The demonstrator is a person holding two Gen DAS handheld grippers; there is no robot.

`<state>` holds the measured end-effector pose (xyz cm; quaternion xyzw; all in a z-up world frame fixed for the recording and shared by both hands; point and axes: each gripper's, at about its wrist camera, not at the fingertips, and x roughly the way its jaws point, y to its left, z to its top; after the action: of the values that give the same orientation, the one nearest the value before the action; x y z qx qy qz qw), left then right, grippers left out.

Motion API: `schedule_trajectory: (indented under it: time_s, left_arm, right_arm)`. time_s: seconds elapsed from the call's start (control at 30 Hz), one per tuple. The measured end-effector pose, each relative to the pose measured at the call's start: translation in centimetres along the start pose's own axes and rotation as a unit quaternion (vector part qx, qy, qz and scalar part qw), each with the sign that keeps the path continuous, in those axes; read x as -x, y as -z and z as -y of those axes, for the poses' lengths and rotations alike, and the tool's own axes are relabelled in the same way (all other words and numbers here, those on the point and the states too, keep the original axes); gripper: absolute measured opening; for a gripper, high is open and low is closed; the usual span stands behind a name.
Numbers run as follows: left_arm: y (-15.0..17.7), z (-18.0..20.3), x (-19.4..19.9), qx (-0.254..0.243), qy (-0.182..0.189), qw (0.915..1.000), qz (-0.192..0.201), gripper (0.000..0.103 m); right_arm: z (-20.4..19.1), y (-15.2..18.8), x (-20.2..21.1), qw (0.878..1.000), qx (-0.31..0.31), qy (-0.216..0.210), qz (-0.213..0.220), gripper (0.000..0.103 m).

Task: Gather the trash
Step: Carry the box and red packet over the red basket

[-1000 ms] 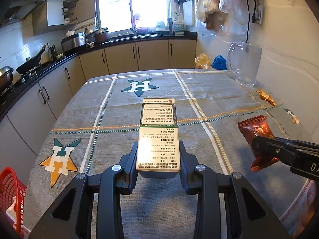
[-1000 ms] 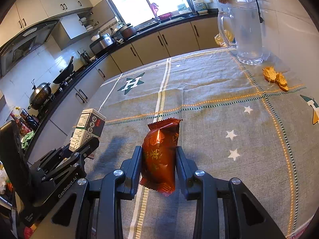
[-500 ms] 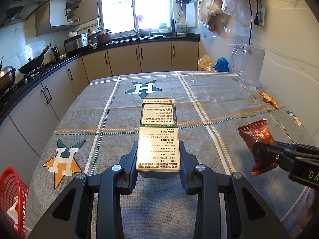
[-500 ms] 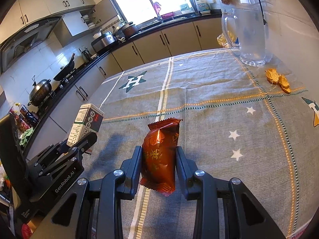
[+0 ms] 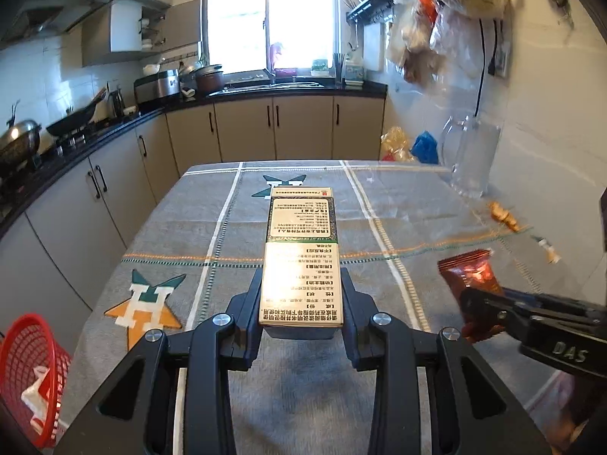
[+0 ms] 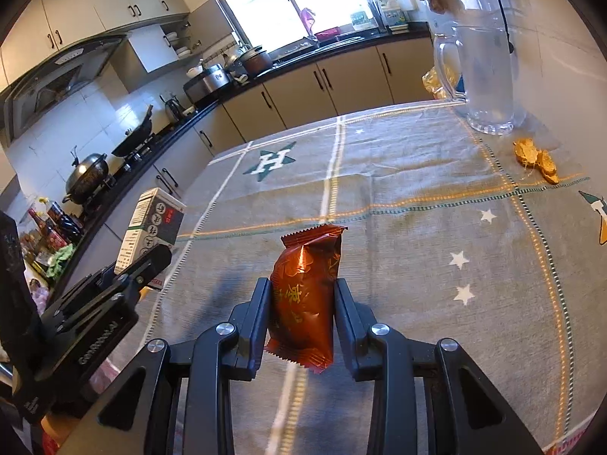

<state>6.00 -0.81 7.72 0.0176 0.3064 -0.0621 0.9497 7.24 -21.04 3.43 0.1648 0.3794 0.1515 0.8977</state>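
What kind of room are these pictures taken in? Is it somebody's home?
Most likely a home kitchen. A wok sits on a stove along the black countertop, beige cabinets run beneath a window, and a table with a grey tablecloth carries a clear plastic jug.

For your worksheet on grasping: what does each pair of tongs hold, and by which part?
Left tongs: the printed carton, gripped by its near end. Right tongs: the red snack packet, gripped across its lower half.
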Motion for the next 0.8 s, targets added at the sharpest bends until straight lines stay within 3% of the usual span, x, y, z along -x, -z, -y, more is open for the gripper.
schedule_trajectory:
  time_s: [0.23, 0.4, 0.6, 0.8]
  left_arm:
    - [0.7, -4.1, 5.0, 0.032, -0.020, 0.9991, 0.017, 0.033]
    - [2.1, -8.5, 8.2, 0.064, -0.050, 0.9963, 0.027, 0.033]
    - [4.7, -14.1, 11.4, 0.096, -0.082, 0.9916, 0.028, 0.033]
    - [8.0, -21.3, 13.5, 0.151, -0.121, 0.9810, 0.020, 0.033]
  right_arm:
    - [-4.7, 0.5, 1.3, 0.999, 0.024, -0.027, -0.004, 0.035]
    - [-10.3, 1.0, 1.0, 0.996, 0.069, -0.051, -0.015, 0.035]
    - [-17.7, 2.3, -1.4, 0.989, 0.119, -0.083, -0.043, 0.035]
    - [-25.2, 4.2, -5.1, 0.976, 0.166, -0.114, -0.081, 0.035]
